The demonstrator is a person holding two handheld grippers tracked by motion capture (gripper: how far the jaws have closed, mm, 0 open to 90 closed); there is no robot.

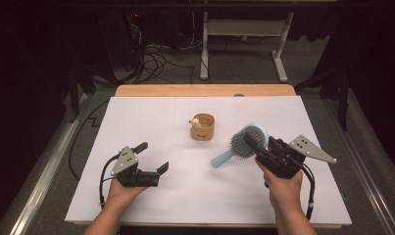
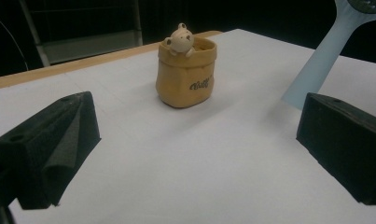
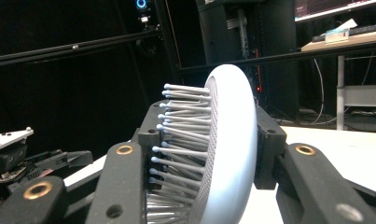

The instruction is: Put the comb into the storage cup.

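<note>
Above the white worktop (image 1: 151, 205), the right gripper (image 1: 254, 143) clamps its jaws on the pale-blue hairbrush (image 1: 246, 139) head, apparently lifted; the left gripper (image 1: 151, 159) gapes wide, empty.

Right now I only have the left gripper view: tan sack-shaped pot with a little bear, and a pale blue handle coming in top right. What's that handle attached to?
Observer: A pale blue round hairbrush with grey bristles. The right tongs are shut on its head, one jaw on the bristles and one on the back, as the right gripper view shows.
Operator: Is it lying on the table?
Observer: The high view suggests not: the head sits up in the tongs and the handle slopes down toward the white table sheet.
Operator: And my left tongs?
Observer: The left tongs are open with nothing between the jaws, nearer the person than the tan sack-shaped pot.
</note>
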